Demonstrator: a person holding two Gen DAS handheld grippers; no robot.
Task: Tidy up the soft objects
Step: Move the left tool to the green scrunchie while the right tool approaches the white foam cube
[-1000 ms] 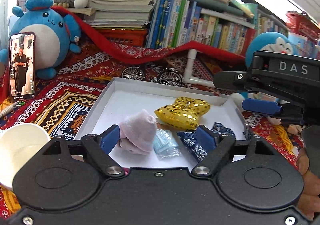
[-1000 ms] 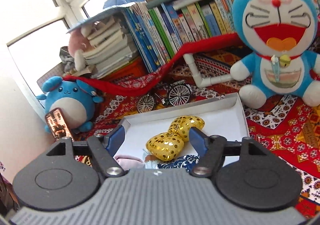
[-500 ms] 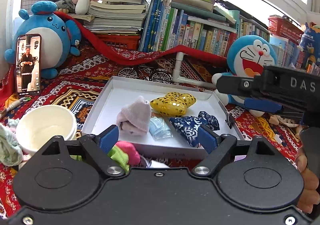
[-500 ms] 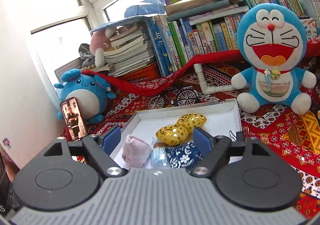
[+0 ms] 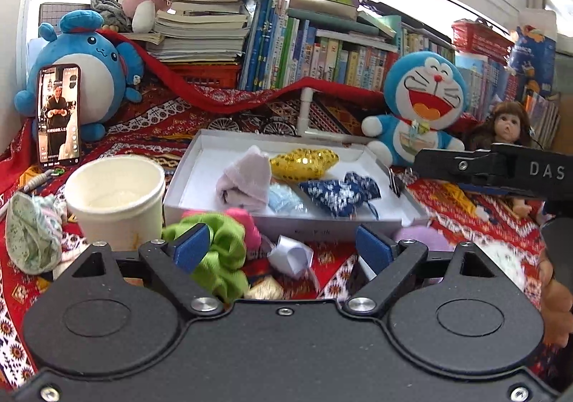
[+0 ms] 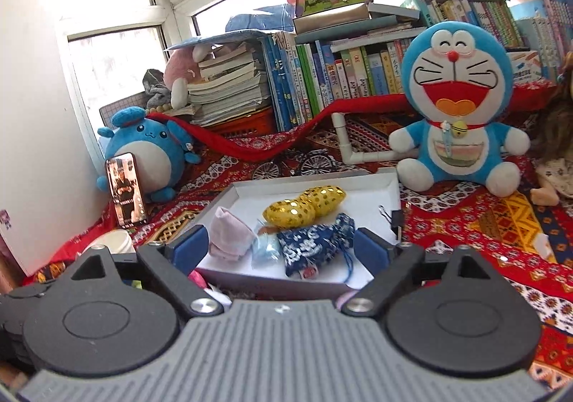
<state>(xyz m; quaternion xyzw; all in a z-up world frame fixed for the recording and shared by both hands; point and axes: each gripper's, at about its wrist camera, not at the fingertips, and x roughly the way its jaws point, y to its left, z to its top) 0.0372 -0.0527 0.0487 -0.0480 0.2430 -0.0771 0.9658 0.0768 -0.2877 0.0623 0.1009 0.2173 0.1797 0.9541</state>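
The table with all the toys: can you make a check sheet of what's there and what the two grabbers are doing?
Surface: red patterned cloth.
Job's things: white tray holds a pink sock, gold bow, blue packet and navy pouch. In front of the tray lie a green scrunchie and white ribbon.
Clutter: paper cup, phone, binder clip.
Grippers: left gripper and right gripper both opening, gripping nothing.
Cables: nothing seen.
Surroundings: books, two blue plushies, doll, window.
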